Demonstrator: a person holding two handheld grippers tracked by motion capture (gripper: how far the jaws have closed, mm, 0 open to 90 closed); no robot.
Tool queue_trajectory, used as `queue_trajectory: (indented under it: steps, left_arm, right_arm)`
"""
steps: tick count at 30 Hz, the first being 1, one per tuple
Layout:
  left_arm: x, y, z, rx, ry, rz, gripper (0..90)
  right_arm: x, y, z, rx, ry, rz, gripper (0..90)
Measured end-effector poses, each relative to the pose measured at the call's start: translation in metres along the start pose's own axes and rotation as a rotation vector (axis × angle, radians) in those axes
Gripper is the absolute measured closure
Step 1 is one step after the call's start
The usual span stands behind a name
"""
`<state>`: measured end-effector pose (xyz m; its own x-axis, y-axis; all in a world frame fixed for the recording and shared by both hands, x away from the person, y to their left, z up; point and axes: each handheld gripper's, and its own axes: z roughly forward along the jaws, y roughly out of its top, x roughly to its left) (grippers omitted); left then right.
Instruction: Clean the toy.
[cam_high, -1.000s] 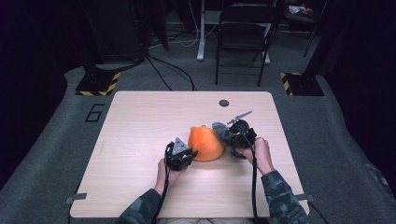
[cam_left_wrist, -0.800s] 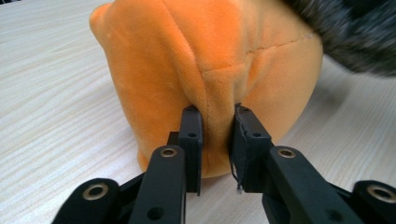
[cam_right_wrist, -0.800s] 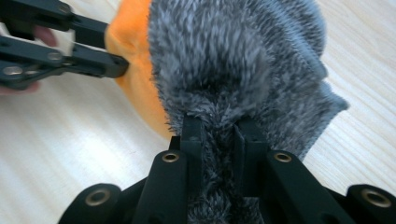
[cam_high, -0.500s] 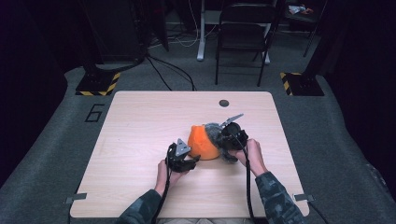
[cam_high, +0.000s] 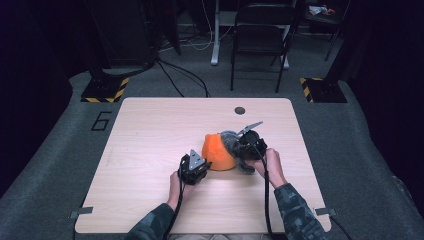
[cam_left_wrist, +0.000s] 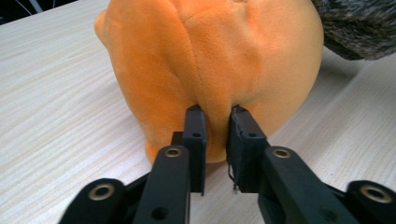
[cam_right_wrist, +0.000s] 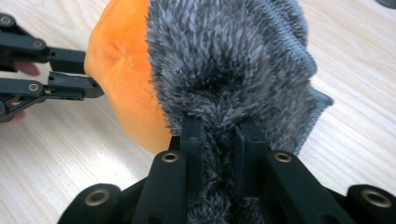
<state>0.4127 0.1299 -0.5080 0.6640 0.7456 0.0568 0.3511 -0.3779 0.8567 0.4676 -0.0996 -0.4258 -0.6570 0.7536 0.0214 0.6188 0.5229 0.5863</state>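
Left gripper (cam_left_wrist: 215, 122), its jaws having just closed, pinches a fold of the orange plush toy (cam_left_wrist: 210, 60) at mid-table (cam_high: 150, 130); beside it, the right gripper (cam_right_wrist: 219, 133) clamps the grey furry sock (cam_right_wrist: 229, 60) covering the toy's other end.

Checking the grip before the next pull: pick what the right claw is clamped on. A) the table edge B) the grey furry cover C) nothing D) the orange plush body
B: in the right gripper view the right claw pinches a fold of the grey furry cover, beside the orange plush body.
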Motion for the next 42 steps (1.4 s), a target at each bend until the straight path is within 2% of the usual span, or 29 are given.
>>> queue_trajectory:
  steps: [3,7,12,13,14,16,19,24,30,31,32,33,36,37,39,40,42]
  left_arm:
    - [0.003,0.004,-0.003,-0.007,-0.018,-0.042,82.5]
    - [0.006,0.008,-0.006,-0.014,-0.051,-0.09,83.7]
    - [0.001,0.014,-0.012,-0.025,-0.055,-0.07,84.1]
    - [0.0,0.014,-0.012,-0.031,-0.05,-0.072,84.1]
    - [0.0,0.014,-0.012,-0.033,-0.049,-0.069,84.1]
    - [0.0,0.014,-0.012,-0.031,-0.051,-0.063,84.1]
    - [-0.002,0.014,-0.01,-0.021,-0.05,-0.041,84.1]
    - [-0.001,0.012,-0.008,-0.017,-0.057,-0.04,84.1]
    - [0.001,0.01,-0.006,-0.01,-0.066,-0.05,84.0]
    - [0.002,0.01,-0.006,-0.009,-0.066,-0.052,84.0]
    - [0.002,0.01,-0.006,-0.007,-0.067,-0.052,84.0]
    - [0.002,0.009,-0.006,-0.01,-0.066,-0.05,84.0]
    - [0.003,0.009,-0.006,-0.009,-0.068,-0.056,84.0]
    - [0.003,0.008,-0.006,-0.008,-0.07,-0.055,84.0]
    - [0.003,0.008,-0.005,-0.009,-0.073,-0.059,84.0]
    - [0.003,0.008,-0.005,-0.007,-0.072,-0.055,84.0]
    - [0.004,0.008,-0.005,-0.009,-0.071,-0.06,84.0]
  right_arm:
    - [0.003,0.005,-0.009,0.002,-0.018,-0.003,76.5]
    - [0.018,0.012,-0.021,-0.03,-0.026,-0.052,76.5]
    - [0.048,0.019,-0.025,-0.046,-0.034,-0.146,76.4]
    - [0.054,0.02,-0.023,-0.052,-0.047,-0.166,76.4]
    - [0.058,0.02,-0.022,-0.052,-0.049,-0.172,76.4]
    - [0.067,0.02,-0.015,-0.031,-0.075,-0.195,76.4]
    - [0.069,0.016,-0.001,0.016,-0.113,-0.211,76.5]
    - [0.061,0.014,0.002,0.022,-0.114,-0.185,76.6]
    - [0.038,0.01,0.001,0.038,-0.072,-0.146,76.6]
    - [0.035,0.009,0.001,0.049,-0.071,-0.121,76.5]
    - [0.03,0.008,0.001,0.046,-0.071,-0.124,76.5]
    - [0.027,0.007,0.001,0.063,-0.067,-0.102,76.5]
    - [0.013,0.003,0.002,0.092,-0.095,-0.079,76.5]
    - [0.009,0.001,0.005,0.104,-0.111,-0.054,76.5]
    - [0.0,-0.005,0.01,0.116,-0.12,-0.04,76.5]
    - [-0.004,-0.009,0.015,0.123,-0.118,-0.013,76.5]
    - [-0.01,-0.014,0.024,0.154,-0.145,-0.008,76.4]
